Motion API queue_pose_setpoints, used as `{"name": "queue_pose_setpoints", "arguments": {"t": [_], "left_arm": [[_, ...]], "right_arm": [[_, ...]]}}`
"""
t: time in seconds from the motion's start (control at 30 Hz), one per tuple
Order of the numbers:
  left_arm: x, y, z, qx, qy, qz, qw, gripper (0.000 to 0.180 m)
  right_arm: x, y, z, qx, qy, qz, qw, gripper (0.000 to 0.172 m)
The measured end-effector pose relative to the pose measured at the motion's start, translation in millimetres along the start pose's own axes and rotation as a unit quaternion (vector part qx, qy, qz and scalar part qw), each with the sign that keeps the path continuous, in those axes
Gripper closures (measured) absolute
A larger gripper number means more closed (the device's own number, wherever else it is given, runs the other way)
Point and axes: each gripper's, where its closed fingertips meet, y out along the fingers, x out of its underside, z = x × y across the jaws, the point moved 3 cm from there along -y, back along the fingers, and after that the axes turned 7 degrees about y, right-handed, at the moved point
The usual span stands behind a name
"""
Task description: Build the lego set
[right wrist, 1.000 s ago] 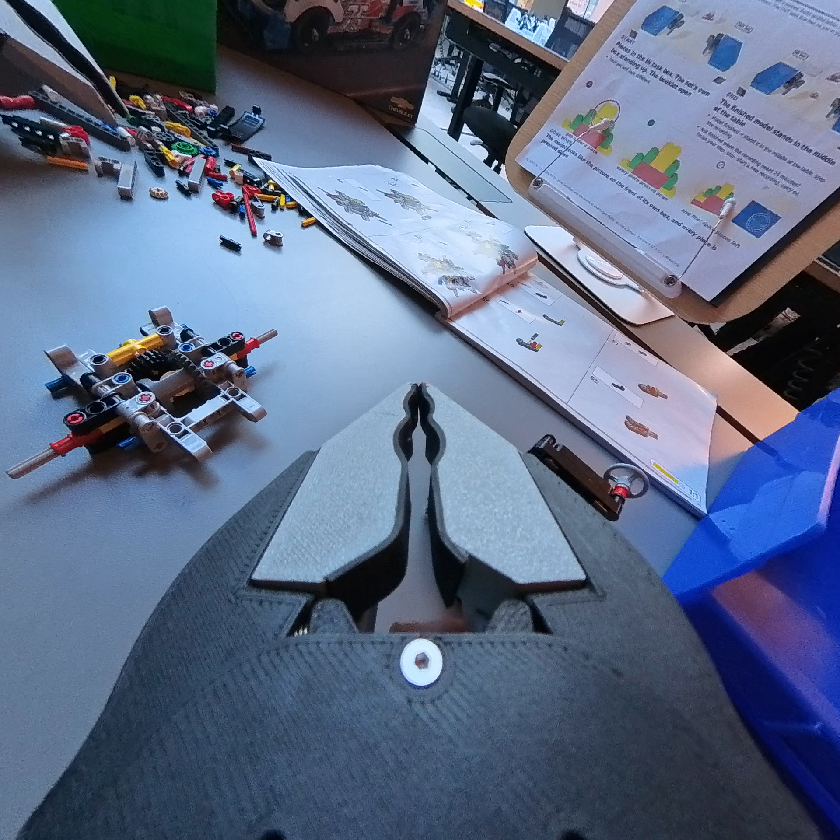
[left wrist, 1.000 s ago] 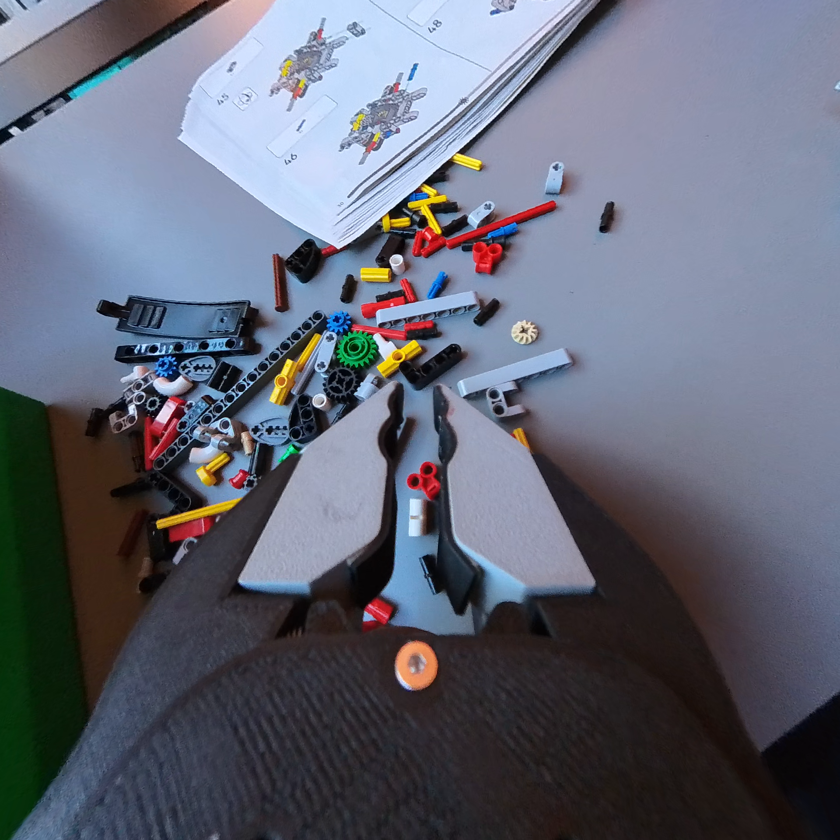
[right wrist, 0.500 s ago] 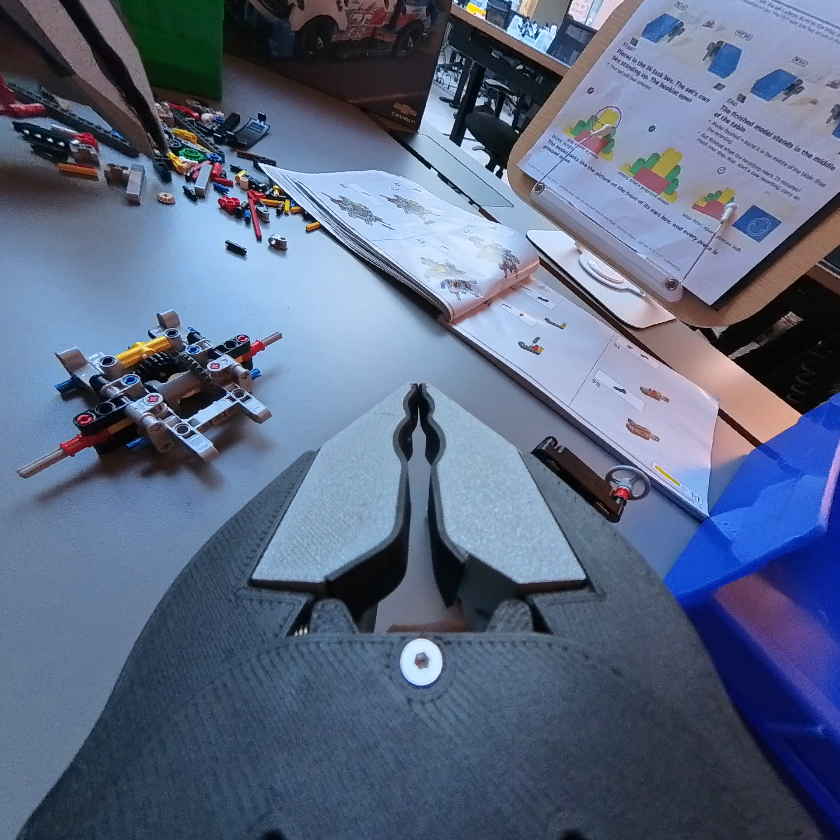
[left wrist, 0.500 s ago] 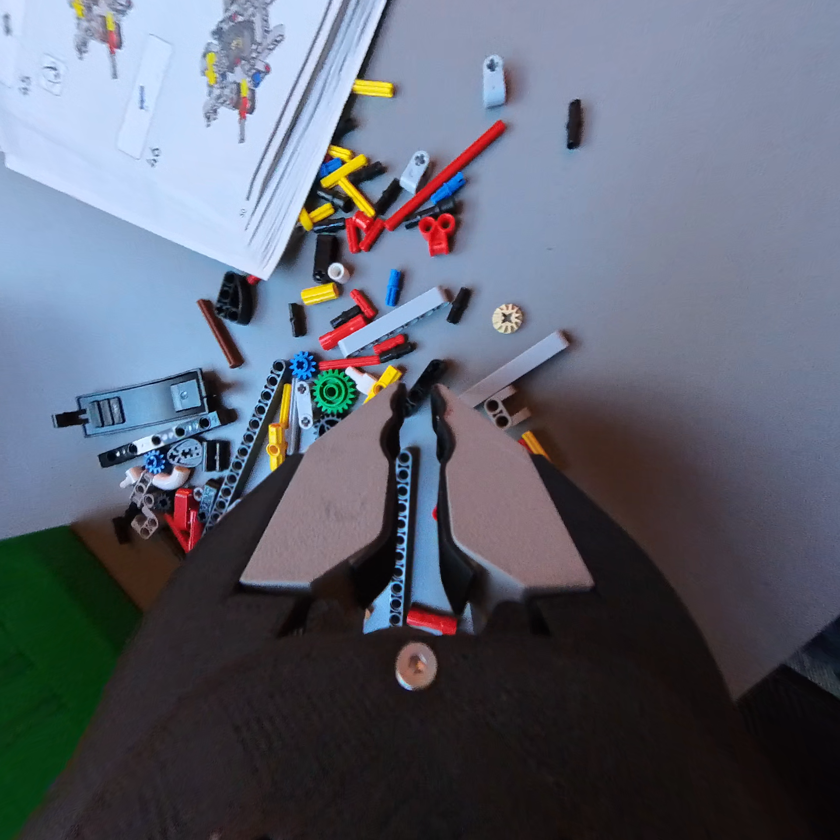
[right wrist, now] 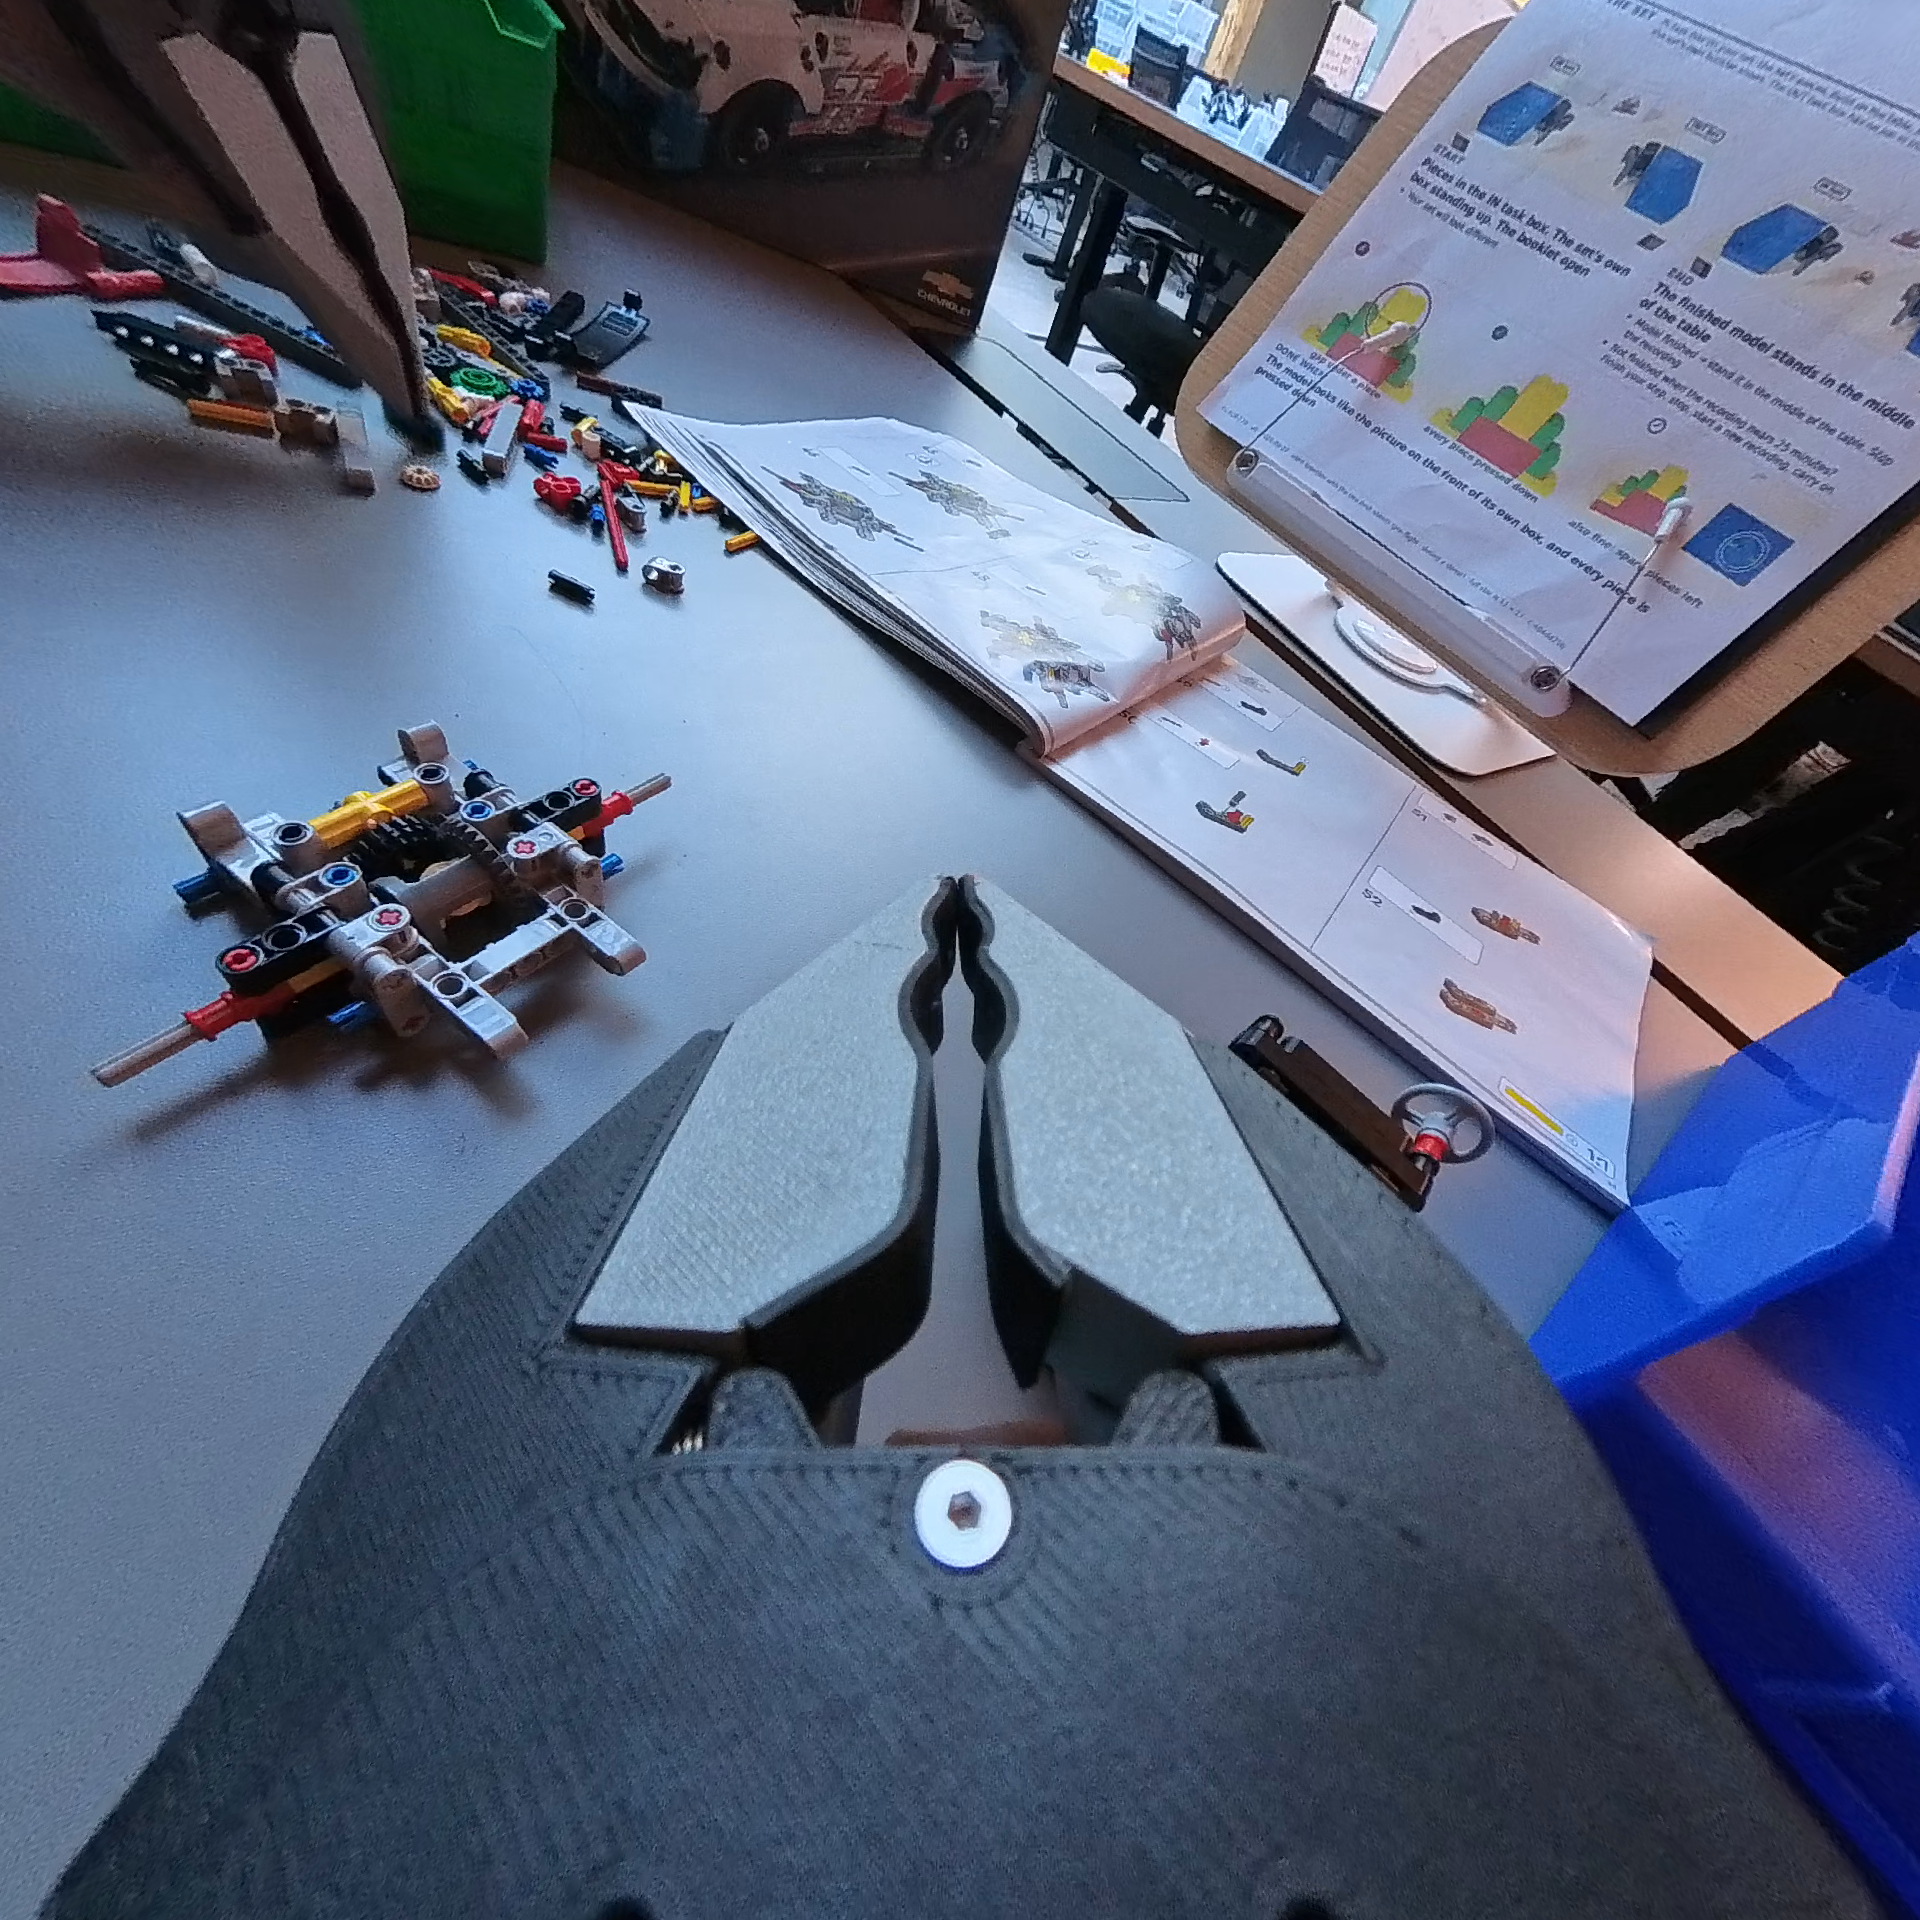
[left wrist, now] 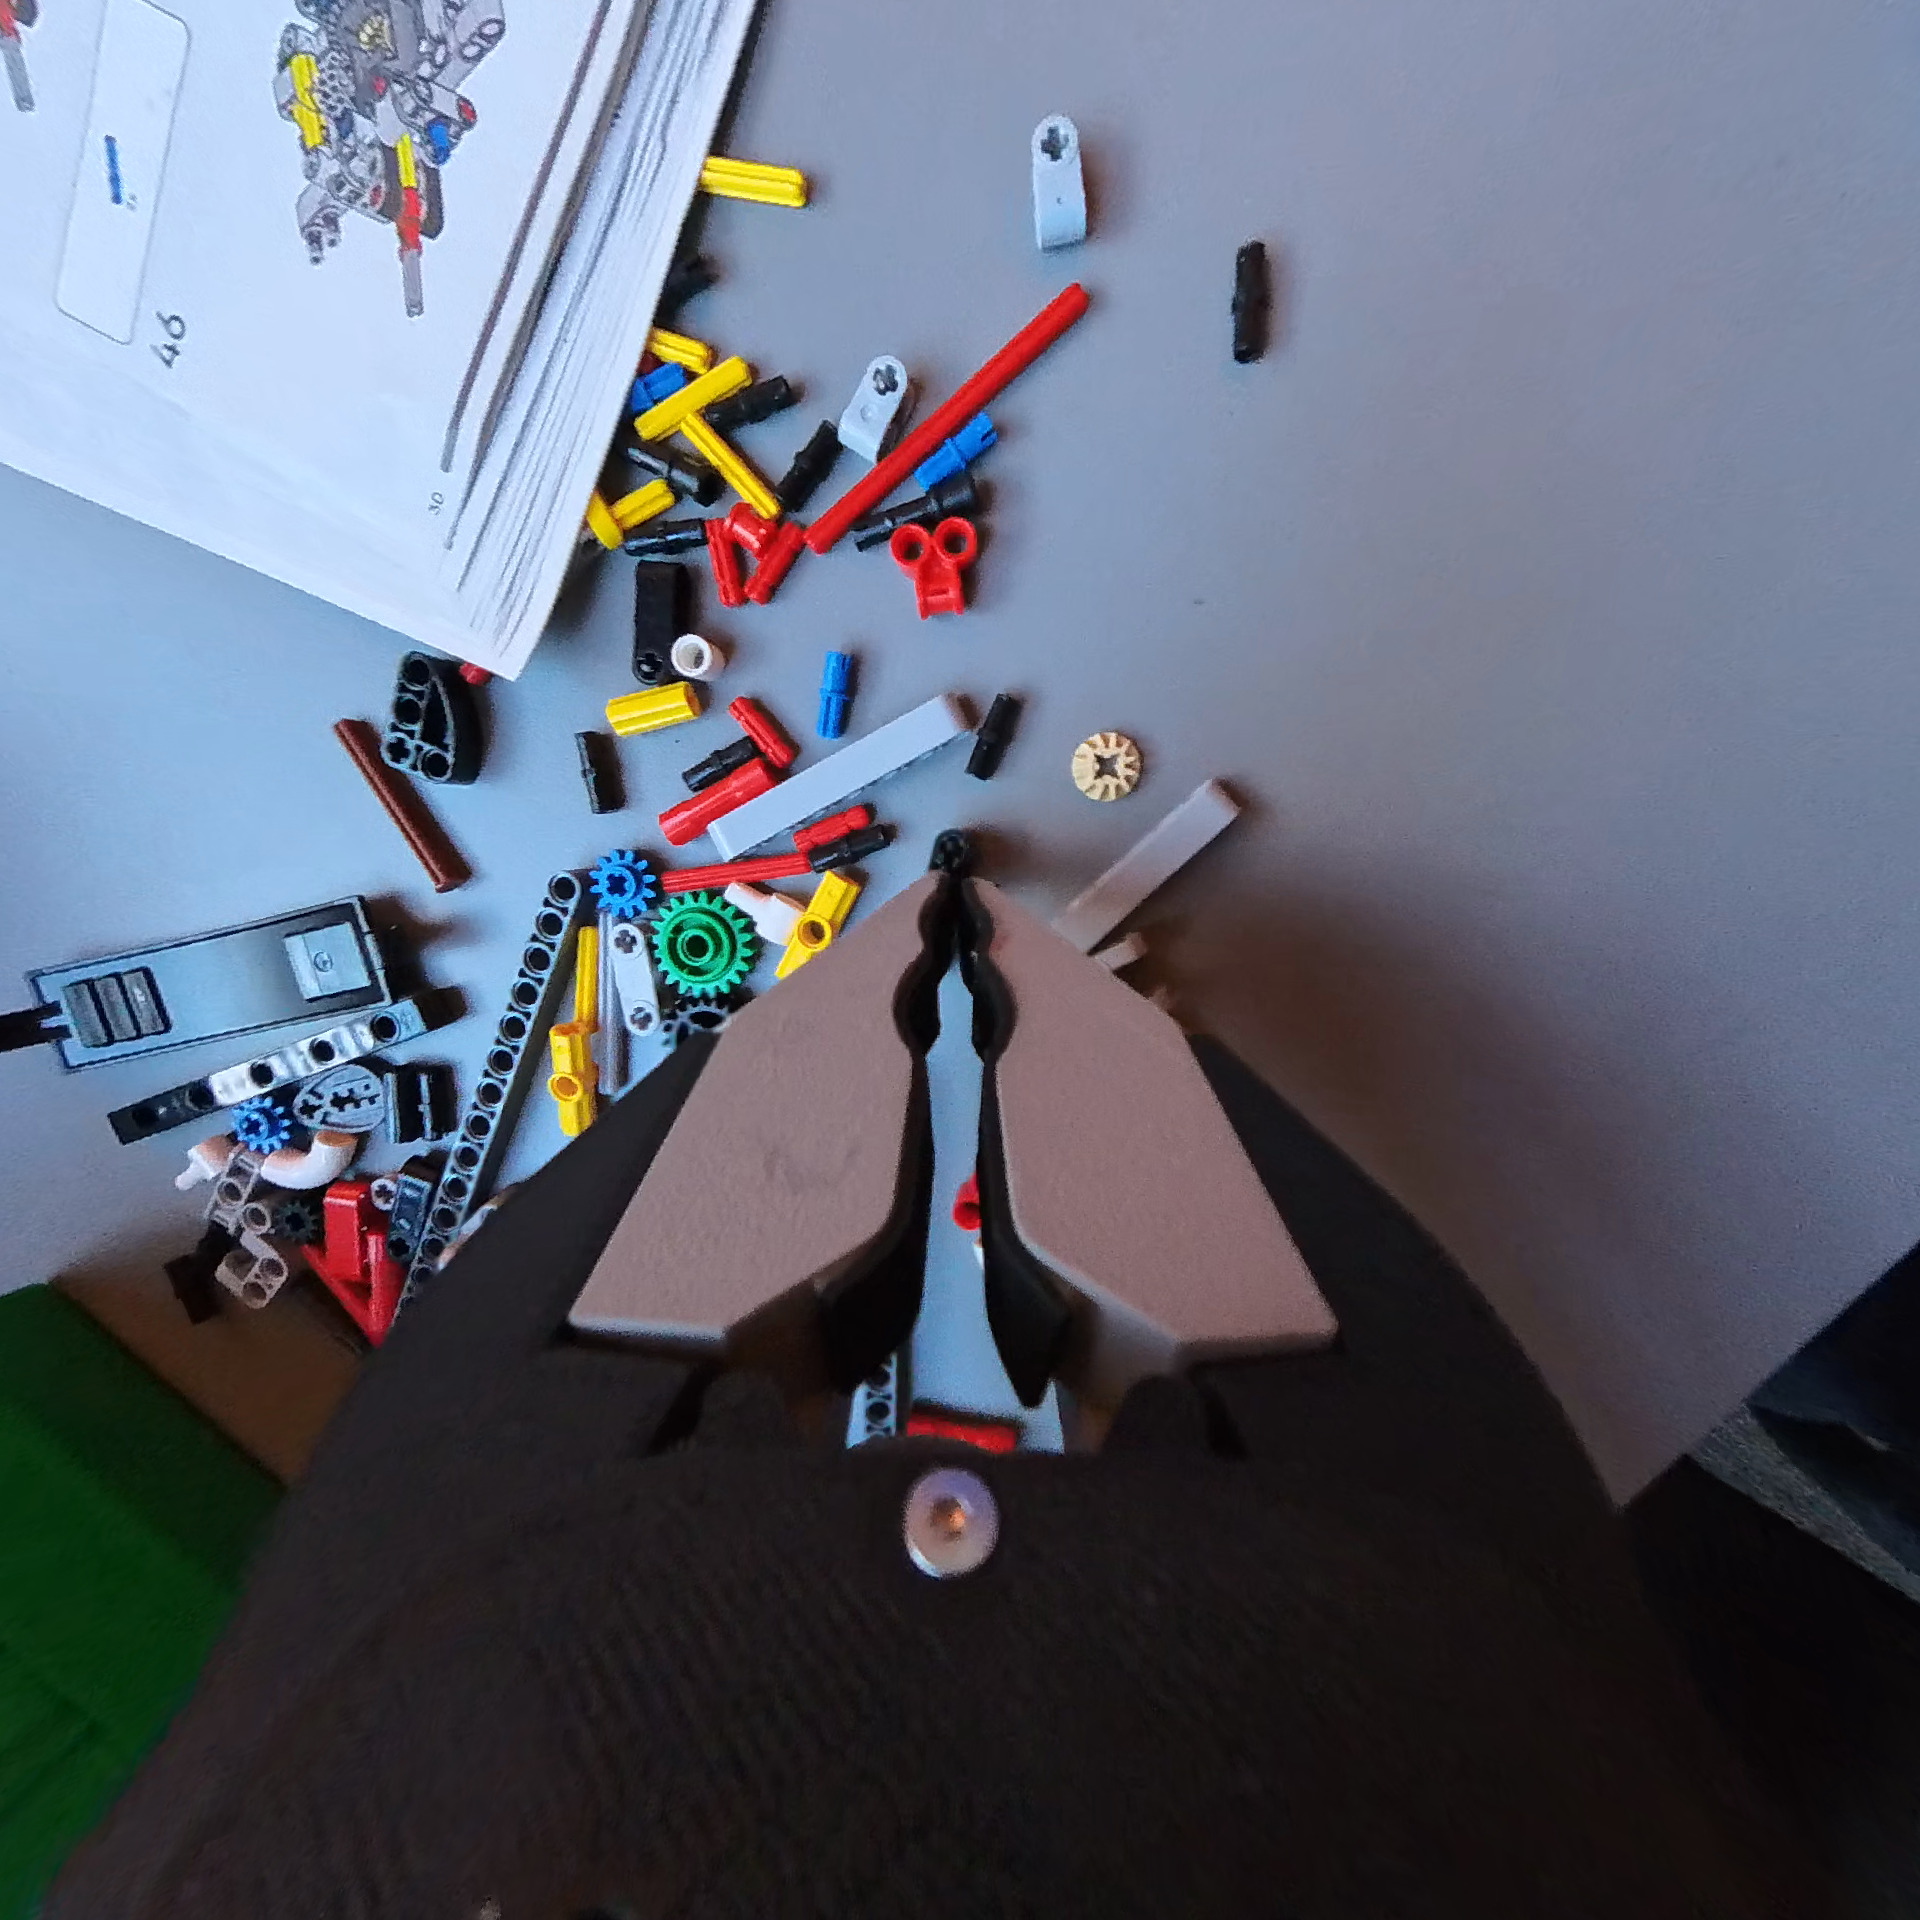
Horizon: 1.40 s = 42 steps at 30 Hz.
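Two hand-held grippers: both have their fingers drawn together, one over the loose parts and one over bare surface.
Left hand-held gripper (left wrist: 951, 883): its tips are closed on a small black part (left wrist: 948, 852), whose round end pokes out just past them.
Around the left tips: a green gear (left wrist: 704, 943) to the left, a tan gear (left wrist: 1105, 767) to the upper right, and a grey beam (left wrist: 1153, 862) just to the right.
Loose parts (left wrist: 790, 499): red, yellow, blue and black pieces scattered across the grey surface (left wrist: 1455, 520), running up to an open booklet (left wrist: 312, 364) at the upper left.
Green bin (left wrist: 83, 1558): at the lower left edge.
Right hand-held gripper (right wrist: 958, 883): its fingertips meet with nothing between them.
Left of the right tips: a partly built assembly (right wrist: 405, 894) lies on the surface, apart from the tips.
Right of the right tips: a small dark piece with a grey wheel (right wrist: 1351, 1101) lies beside the booklet, with a blue bin (right wrist: 1766, 1351) at the right edge.
Background: a sheet on a stand (right wrist: 1610, 364) at the upper right and a box with a car picture (right wrist: 810, 125) at the top.
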Motion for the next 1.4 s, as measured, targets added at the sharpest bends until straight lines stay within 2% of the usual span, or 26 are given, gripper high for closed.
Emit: {"name": "queue_pose_setpoints", "arguments": {"t": [0.17, 0.3, 0.4, 0.53, 0.7, 0.83, 0.93, 1.0, 1.07, 1.23, 1.3, 1.4], "left_arm": [[-16, -15, 3, -0.008, -0.003, 0.037, 0.999, 0.180], [-50, -25, 27, 0.025, 0.009, 0.101, 0.995, 0.180], [-65, -27, 41, 0.007, 0.052, 0.102, 0.993, 0.180], [-77, -32, 53, 0.025, 0.058, 0.120, 0.991, 0.180], [-66, -20, 57, 0.051, 0.049, 0.085, 0.994, 0.180], [-74, -2, 78, 0.097, 0.049, 0.096, 0.990, 0.180], [-77, 18, 94, 0.112, 0.068, 0.068, 0.989, 0.180], [-71, 21, 94, 0.100, 0.075, 0.042, 0.991, 0.180], [-62, 9, 78, 0.070, 0.063, 0.042, 0.995, 0.173], [-24, -31, 19, 0.002, -0.022, 0.040, 0.999, 0.170], [-8, -32, 1, -0.023, -0.038, 0.023, 0.999, 0.170], [4, -25, -7, -0.017, -0.057, 0.011, 0.998, 0.170]], "right_arm": [[0, 0, -1, -0.001, -0.001, 0.000, 1.000, 0.172], [0, 0, -1, -0.002, -0.001, 0.000, 1.000, 0.172], [1, 0, 0, 0.000, -0.002, -0.003, 1.000, 0.172], [0, 0, 0, -0.001, 0.000, 0.000, 1.000, 0.172], [0, 0, -2, -0.005, -0.005, -0.001, 1.000, 0.172], [1, 1, -3, -0.008, -0.007, -0.005, 1.000, 0.172], [2, 1, -3, -0.008, -0.008, -0.008, 1.000, 0.172], [2, 1, -2, -0.006, -0.008, -0.008, 1.000, 0.172], [2, 0, -2, -0.006, -0.006, -0.007, 1.000, 0.172], [0, 0, -4, -0.015, -0.006, -0.003, 1.000, 0.172], [0, 1, -6, -0.016, -0.011, -0.005, 1.000, 0.172], [2, 1, -6, -0.015, -0.016, -0.009, 1.000, 0.172]]}}
